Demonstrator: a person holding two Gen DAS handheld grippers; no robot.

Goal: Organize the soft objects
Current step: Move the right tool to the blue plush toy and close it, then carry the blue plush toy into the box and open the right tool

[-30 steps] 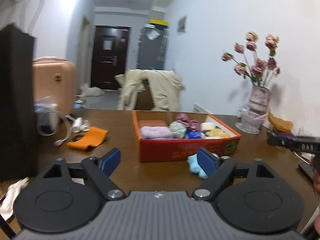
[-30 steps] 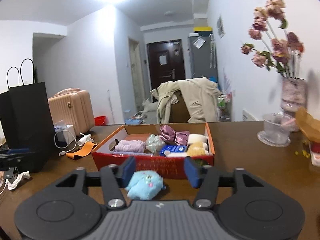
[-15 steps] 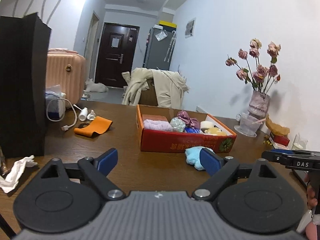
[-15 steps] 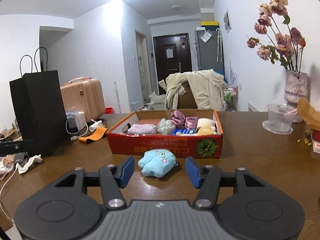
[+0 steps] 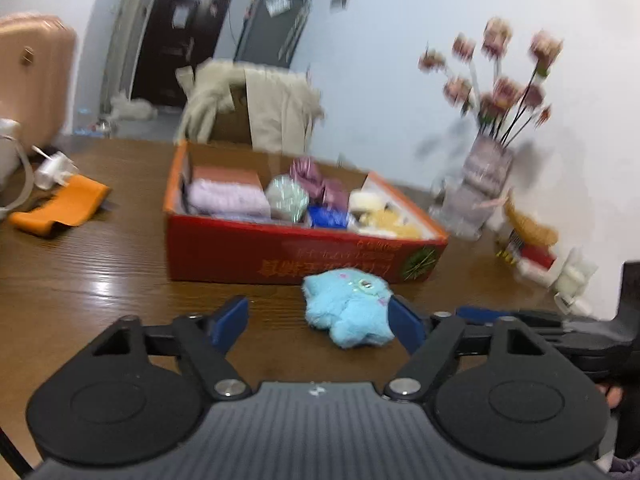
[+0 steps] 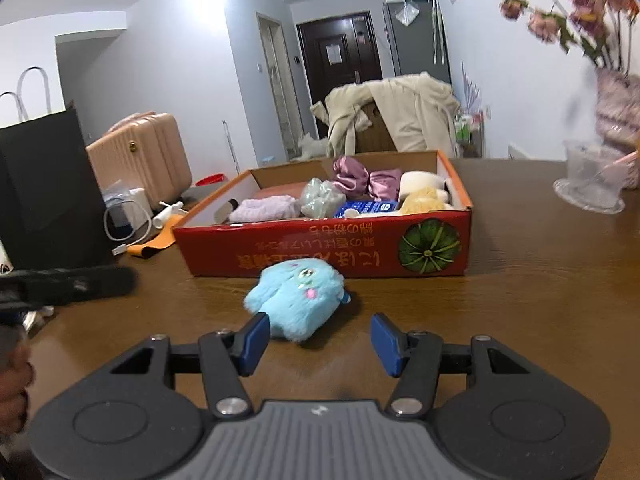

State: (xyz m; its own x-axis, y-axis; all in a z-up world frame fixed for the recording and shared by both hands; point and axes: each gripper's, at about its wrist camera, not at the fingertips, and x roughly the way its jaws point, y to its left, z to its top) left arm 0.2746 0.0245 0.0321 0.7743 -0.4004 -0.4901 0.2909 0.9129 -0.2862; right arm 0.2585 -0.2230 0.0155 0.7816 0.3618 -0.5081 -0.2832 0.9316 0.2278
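A blue plush toy (image 6: 296, 304) lies on the brown wooden worktop (image 6: 540, 280), just in front of the long front wall of a red cardboard box (image 6: 320, 252). It touches or nearly touches that wall; I cannot tell which.

The box holds soft things in a row: a folded lilac towel (image 6: 266, 208), a pale green bundle (image 6: 322, 198), a shiny pink cloth (image 6: 364, 178), a blue packet (image 6: 366, 208) and a yellow fluffy piece (image 6: 422, 200).

The right gripper (image 6: 318, 338) points at the toy from the near edge of the worktop. Its fingers (image 6: 254, 338) stand about half apart and hold nothing; the left one is just before the toy's near end.

The left gripper (image 5: 318, 322) comes from the left side. Its fingers (image 5: 232, 320) are closing, with the toy lying partly between them toward the right finger, but not pressed by both.

An orange band (image 5: 60, 208) lies near the left edge, and a vase of flowers (image 5: 486, 172) stands at the far right.
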